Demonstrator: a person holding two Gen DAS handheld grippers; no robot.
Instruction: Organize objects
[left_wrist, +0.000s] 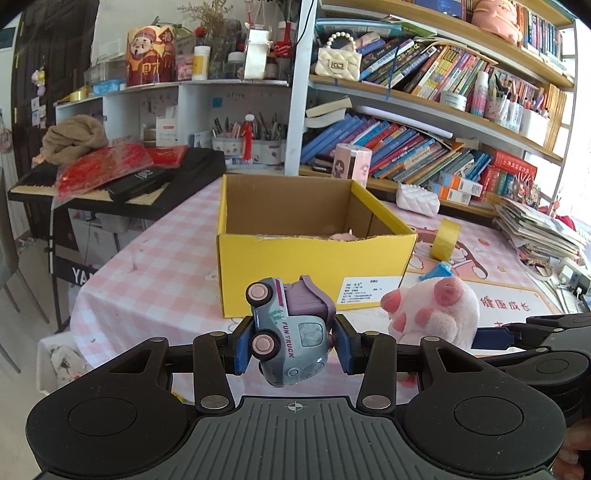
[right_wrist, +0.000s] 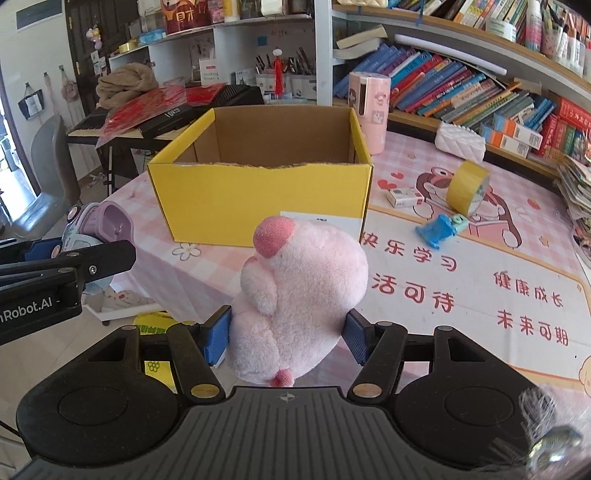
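Note:
My left gripper is shut on a grey-blue toy truck with pink wheels and a purple back, held on its side above the table's near edge. My right gripper is shut on a pink plush pig; the same pig shows at the right of the left wrist view. An open yellow cardboard box stands just beyond both grippers, and something pink lies inside it near the front wall. From the right wrist view the box interior is hidden, and the truck sits at the left.
On the pink checked tablecloth right of the box lie a yellow tape roll, a small white carton, a blue clip-like toy and a white quilted pouch. Bookshelves run behind; a keyboard stands at left.

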